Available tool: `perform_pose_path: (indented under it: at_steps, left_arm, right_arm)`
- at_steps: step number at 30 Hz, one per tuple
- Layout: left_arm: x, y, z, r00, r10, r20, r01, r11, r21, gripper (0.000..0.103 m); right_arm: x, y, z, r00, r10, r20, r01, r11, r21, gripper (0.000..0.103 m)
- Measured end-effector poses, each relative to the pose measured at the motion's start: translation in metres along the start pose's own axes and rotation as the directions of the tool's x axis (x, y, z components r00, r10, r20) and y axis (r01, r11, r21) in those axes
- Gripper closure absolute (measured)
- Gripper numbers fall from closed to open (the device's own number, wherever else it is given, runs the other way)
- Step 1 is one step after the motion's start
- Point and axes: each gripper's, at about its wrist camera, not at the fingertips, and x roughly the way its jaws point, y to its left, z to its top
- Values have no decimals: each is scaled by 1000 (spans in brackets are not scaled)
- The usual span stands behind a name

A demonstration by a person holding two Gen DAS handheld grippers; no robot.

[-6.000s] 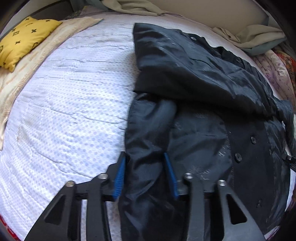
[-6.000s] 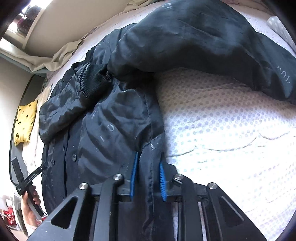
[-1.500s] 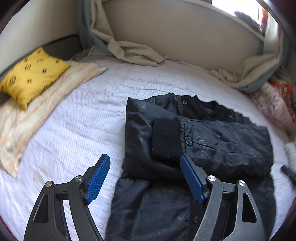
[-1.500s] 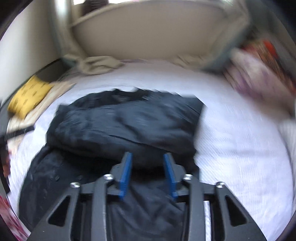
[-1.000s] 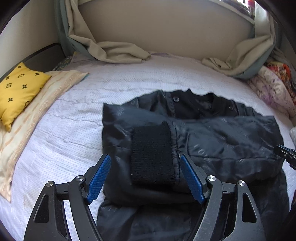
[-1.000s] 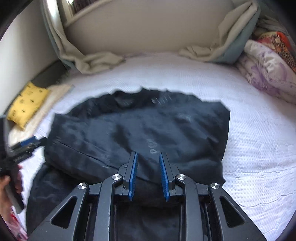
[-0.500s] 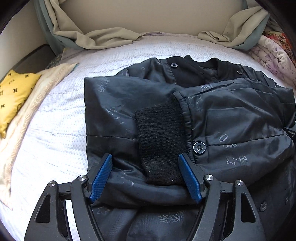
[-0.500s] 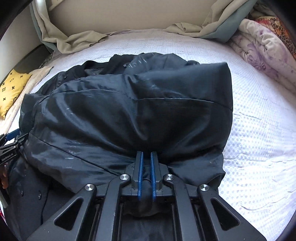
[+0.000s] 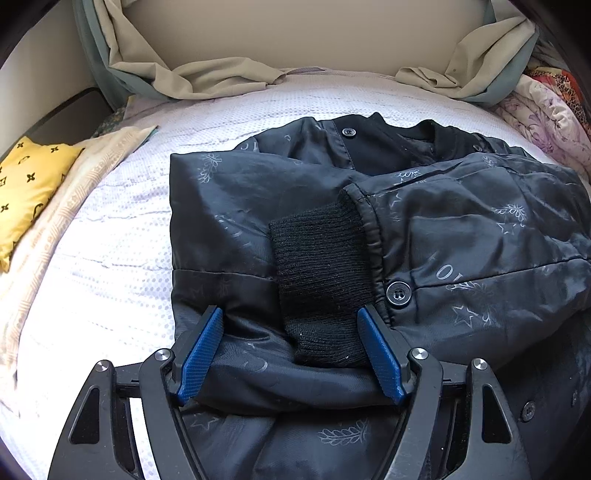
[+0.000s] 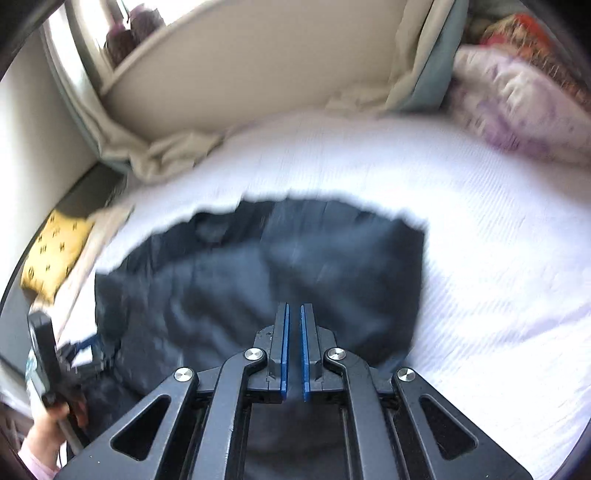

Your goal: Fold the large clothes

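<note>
Jacket (image 9: 461,236): lies on the bed (image 9: 122,236), sleeves folded in.
Left gripper (image 9: 291,350): wide apart around the cuff (image 9: 321,284), not squeezing.
Right gripper (image 10: 293,350): pinched together, nothing inside.
Tip: grab the bottom edge with both, fold up slowly.

1. A white dotted bedspread (image 9: 110,258) is covering the bed.
2. A yellow cushion (image 9: 26,184) with dark motifs is lying at the bed's left edge, resting on a cream striped cloth (image 9: 62,229).
3. A beige sheet (image 9: 207,79) is bunching up against the pale wall (image 9: 295,33) at the far side.
4. A purple floral blanket (image 9: 546,122) is piling up at the far right, with an orange patterned fabric (image 9: 554,79) lying behind it.
</note>
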Motion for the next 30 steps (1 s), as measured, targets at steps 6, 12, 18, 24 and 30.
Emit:
perform_pose_path:
  at_steps: [6, 12, 18, 24, 30]
  left_arm:
    - [0, -1, 1, 1000, 1, -1, -1, 1000, -10, 24]
    - [2, 0, -2, 1000, -8, 5, 8, 1000, -11, 22]
    - [5, 1, -2, 1000, -16, 7, 16, 1000, -20, 19]
    - [0, 0, 2, 1000, -10, 12, 11, 1000, -22, 19]
    - [-19, -3, 11, 1000, 11, 27, -10, 1000, -26, 19]
  right_arm:
    - [33, -23, 3, 996, -78, -49, 79, 996, 37, 103]
    - [78, -33, -5, 981, -127, -146, 132, 991, 26, 103]
    - [96, -32, -14, 974, -180, -139, 178, 984, -21, 103]
    - [69, -30, 1, 979, -171, -107, 175, 984, 28, 101]
    - [3, 20, 5, 993, -117, 17, 118, 989, -90, 82]
